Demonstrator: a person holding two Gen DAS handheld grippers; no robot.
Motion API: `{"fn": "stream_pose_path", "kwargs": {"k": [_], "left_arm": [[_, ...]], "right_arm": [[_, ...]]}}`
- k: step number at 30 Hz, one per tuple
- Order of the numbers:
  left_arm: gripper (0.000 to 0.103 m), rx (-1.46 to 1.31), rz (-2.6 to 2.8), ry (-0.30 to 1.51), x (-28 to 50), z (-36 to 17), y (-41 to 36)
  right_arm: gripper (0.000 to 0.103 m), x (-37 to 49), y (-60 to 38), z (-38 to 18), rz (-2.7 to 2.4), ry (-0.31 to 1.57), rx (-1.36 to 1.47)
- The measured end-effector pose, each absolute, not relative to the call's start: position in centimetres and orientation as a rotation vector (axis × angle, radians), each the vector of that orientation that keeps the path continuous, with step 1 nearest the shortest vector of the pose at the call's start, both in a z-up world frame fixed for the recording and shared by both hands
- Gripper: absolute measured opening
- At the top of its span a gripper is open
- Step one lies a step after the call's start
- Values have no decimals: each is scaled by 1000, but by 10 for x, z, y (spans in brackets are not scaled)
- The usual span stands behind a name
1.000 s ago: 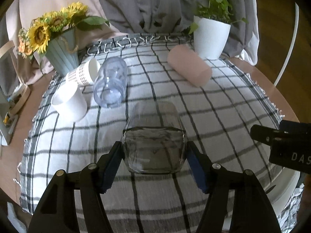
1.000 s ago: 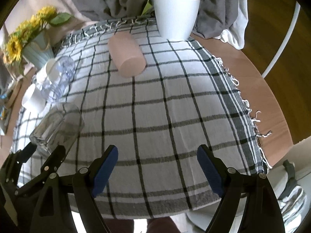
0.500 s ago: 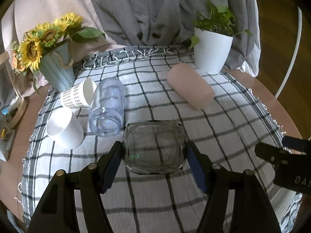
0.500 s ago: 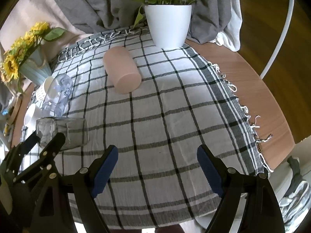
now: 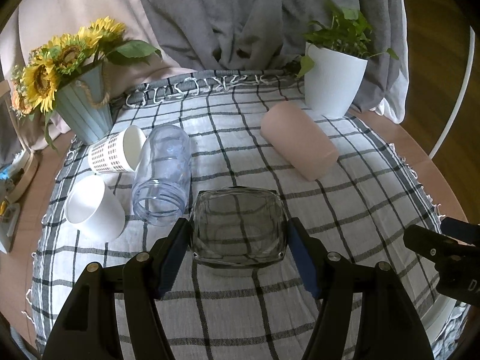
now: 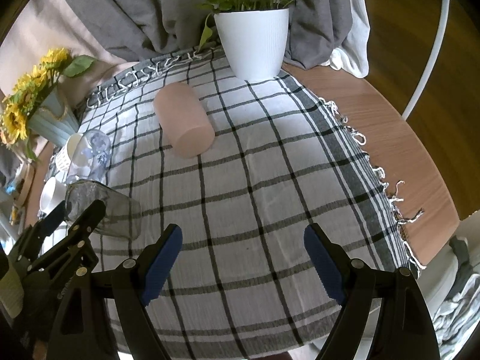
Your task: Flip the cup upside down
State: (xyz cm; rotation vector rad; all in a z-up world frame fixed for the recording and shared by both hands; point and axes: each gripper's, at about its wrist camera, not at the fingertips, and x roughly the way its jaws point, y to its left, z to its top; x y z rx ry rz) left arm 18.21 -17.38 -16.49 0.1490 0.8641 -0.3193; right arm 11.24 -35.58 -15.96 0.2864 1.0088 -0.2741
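My left gripper (image 5: 238,240) pinched the clear glass cup (image 5: 238,230), tilted over the checked cloth (image 5: 270,315) on the desk; my right gripper (image 6: 242,258) hung spread, empty. Beyond the cup lay a clear jar (image 5: 163,177), a pink cup (image 5: 298,141), then the planter (image 5: 333,84) holding greenery.

The left wrist view looks forward and down along its fingers (image 5: 177,249) from close above the near half of the table (image 5: 414,168), facing the grey curtain (image 5: 240,18) at the far edge. The right wrist view sits further right and slightly higher, facing the same way over the checked cloth (image 6: 270,180). Both share the pink cup (image 5: 298,141) (image 6: 184,124), white plant pot (image 5: 333,82) (image 6: 253,42), sunflower vase (image 5: 82,111) (image 6: 51,120) and glass cup (image 5: 238,228) (image 6: 105,210).
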Motion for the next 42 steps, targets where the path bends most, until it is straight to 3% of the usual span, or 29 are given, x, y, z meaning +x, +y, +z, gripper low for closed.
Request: {"fn": "stream_pose_path", "kwargs": {"k": [5, 9, 16, 21, 42], "left_arm": [[66, 198, -287, 851, 180, -163, -178], [82, 174, -281, 825, 174, -157, -176], [90, 125, -197, 811, 154, -139, -161], [102, 108, -136, 793, 124, -114, -139], [103, 124, -83, 666, -28, -25, -52]], "right_arm": [[83, 114, -355, -157, -245, 1010, 284], [84, 112, -354, -153, -219, 993, 276], [87, 103, -350, -139, -185, 935, 242], [89, 88, -338, -122, -157, 892, 228], [90, -64, -254, -40, -188, 693, 202]]}}
